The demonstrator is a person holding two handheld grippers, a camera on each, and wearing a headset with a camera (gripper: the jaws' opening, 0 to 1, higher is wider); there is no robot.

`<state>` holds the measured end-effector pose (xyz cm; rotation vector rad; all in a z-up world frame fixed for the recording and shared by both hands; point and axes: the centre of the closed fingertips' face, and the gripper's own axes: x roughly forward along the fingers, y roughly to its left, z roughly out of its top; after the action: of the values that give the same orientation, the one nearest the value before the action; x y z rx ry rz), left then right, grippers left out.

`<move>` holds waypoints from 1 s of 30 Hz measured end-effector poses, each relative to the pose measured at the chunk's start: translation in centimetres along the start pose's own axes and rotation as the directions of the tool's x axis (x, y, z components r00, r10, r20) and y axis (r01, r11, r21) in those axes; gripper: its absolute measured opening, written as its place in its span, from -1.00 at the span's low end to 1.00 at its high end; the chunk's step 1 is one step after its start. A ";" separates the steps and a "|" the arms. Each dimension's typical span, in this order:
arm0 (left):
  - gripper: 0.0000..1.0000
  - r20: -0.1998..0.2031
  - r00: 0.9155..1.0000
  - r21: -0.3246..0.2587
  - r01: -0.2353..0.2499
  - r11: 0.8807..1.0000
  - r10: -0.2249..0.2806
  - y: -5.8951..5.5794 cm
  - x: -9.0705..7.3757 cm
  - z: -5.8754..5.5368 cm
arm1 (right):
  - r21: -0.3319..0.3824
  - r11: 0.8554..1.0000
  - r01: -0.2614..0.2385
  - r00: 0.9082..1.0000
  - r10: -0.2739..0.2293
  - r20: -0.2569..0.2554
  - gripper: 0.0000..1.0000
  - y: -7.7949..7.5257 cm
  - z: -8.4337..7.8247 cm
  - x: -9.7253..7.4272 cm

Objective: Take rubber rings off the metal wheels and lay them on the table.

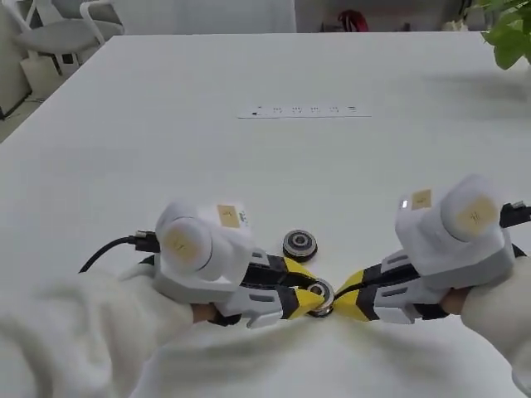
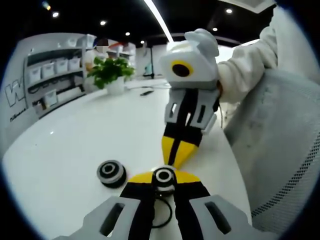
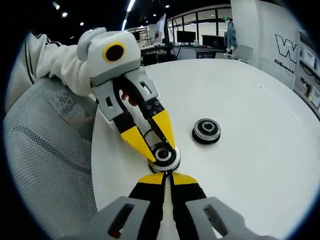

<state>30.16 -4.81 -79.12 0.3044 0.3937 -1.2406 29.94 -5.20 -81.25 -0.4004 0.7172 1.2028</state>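
Note:
A small metal wheel (image 1: 320, 293) with a black rubber rim is held just above the table's near edge, and my left gripper (image 1: 309, 296) is shut on it. In the left gripper view the wheel (image 2: 164, 176) sits between my left gripper's (image 2: 163, 179) yellow tips. A thin loose black rubber ring (image 2: 163, 216) loops behind it between the jaws. My right gripper (image 3: 168, 177) comes from the opposite side, its tips pressed together on the black rim of the wheel (image 3: 165, 155). A second wheel (image 1: 299, 244) lies flat on the table just beyond.
The white table (image 1: 249, 166) stretches far ahead, with a flush row of sockets (image 1: 304, 111) at its middle. A green plant (image 1: 508, 33) stands at the far right corner and chairs (image 1: 62, 33) at the far left. White sleeves (image 1: 75, 332) cover the near edge.

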 end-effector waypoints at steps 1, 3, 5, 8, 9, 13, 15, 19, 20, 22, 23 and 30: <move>-0.71 0.001 1.000 0.000 0.000 1.000 0.000 0.0 0.0 0.0 | 0.009 1.000 0.001 1.000 -0.001 0.000 -0.99 0.0 0.0 0.0; -0.71 0.006 1.000 0.001 0.000 1.000 0.000 0.0 0.0 0.0 | 0.067 0.998 0.004 1.000 -0.005 0.007 -1.00 -0.1 -0.1 0.0; -0.71 0.014 1.000 0.012 -0.001 1.000 0.001 -0.1 -0.1 -0.1 | 0.141 0.990 0.001 1.000 -0.003 0.016 -1.00 -0.2 -0.1 0.0; -0.71 0.025 1.000 0.012 0.000 1.000 -0.001 -0.1 -0.1 -0.1 | 0.213 0.977 -0.014 0.999 0.008 0.031 -1.00 -0.3 -0.2 -0.1; -0.71 0.029 1.000 0.010 0.001 1.000 -0.002 -0.1 -0.1 -0.1 | 0.219 0.976 -0.017 0.999 0.009 0.034 -1.00 -0.4 -0.2 -0.1; -0.71 0.036 0.999 0.012 0.004 1.000 -0.004 -0.1 -0.2 -0.1 | 0.298 0.954 -0.038 0.998 0.020 0.062 -1.00 -0.4 -0.2 -0.1; -0.71 0.040 0.999 0.010 0.004 1.000 -0.005 0.0 -0.3 -0.1 | 0.316 0.948 -0.042 0.997 0.019 0.076 -1.00 -0.5 -0.2 -0.1; -0.71 0.045 0.999 0.007 0.003 1.000 -0.003 0.0 -0.3 -0.1 | 0.312 0.949 -0.040 0.995 0.011 0.094 -1.00 -0.6 -0.1 -0.1; -0.72 0.046 0.999 0.005 0.003 1.000 -0.003 0.1 -0.3 -0.1 | 0.310 0.950 -0.039 0.995 0.010 0.095 -1.00 -0.6 -0.1 -0.1; -0.72 0.048 0.999 0.004 0.003 1.000 -0.004 0.1 -0.3 -0.1 | 0.311 0.950 -0.039 0.995 0.008 0.099 -1.00 -0.6 0.0 -0.1; -0.72 0.049 0.999 0.003 0.003 1.000 -0.003 0.1 -0.3 -0.1 | 0.315 0.948 -0.040 0.995 0.008 0.102 -1.00 -0.6 0.0 -0.1; -0.72 0.052 0.999 0.002 0.002 1.000 -0.002 0.1 -0.4 -0.1 | 0.383 0.922 -0.060 0.992 0.013 0.123 -1.00 -0.7 0.1 -0.3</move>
<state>30.16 -4.41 -79.03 0.2732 0.3483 -1.2488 30.53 -5.60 -81.02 0.0145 0.8403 1.0777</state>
